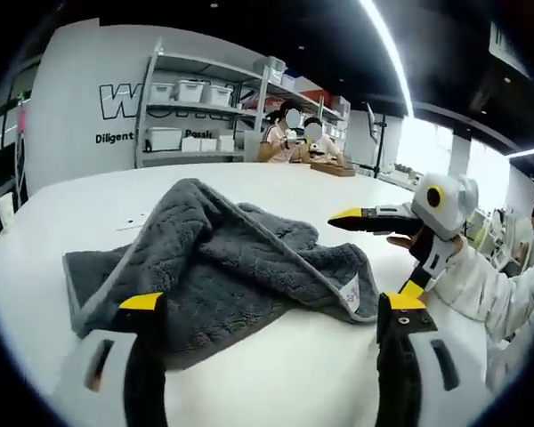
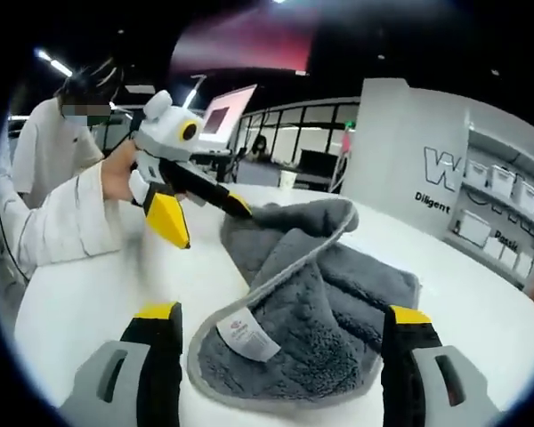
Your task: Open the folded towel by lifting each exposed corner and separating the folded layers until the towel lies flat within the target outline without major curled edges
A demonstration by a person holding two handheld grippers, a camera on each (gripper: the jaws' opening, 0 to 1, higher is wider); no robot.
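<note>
A grey fluffy towel (image 1: 231, 267) lies crumpled and partly folded on the white table (image 1: 98, 200), one fold humped up in the middle. A white label (image 1: 350, 289) sits at its near right corner. My left gripper (image 1: 274, 307) is open, its jaws straddling the towel's near edge. My right gripper (image 1: 380, 253) comes in from the right, open, just beyond the label corner. In the right gripper view the towel (image 2: 338, 285) spreads ahead with the label (image 2: 240, 335) near, between the open jaws of my right gripper (image 2: 283, 313). The left gripper (image 2: 205, 216) stands open at the towel's far raised fold.
Metal shelves with white bins (image 1: 196, 98) stand against the lettered wall behind the table. Two people (image 1: 294, 133) sit at the far side. A person in a white sleeve (image 2: 53, 213) holds the grippers. A monitor (image 2: 227, 111) stands at the back.
</note>
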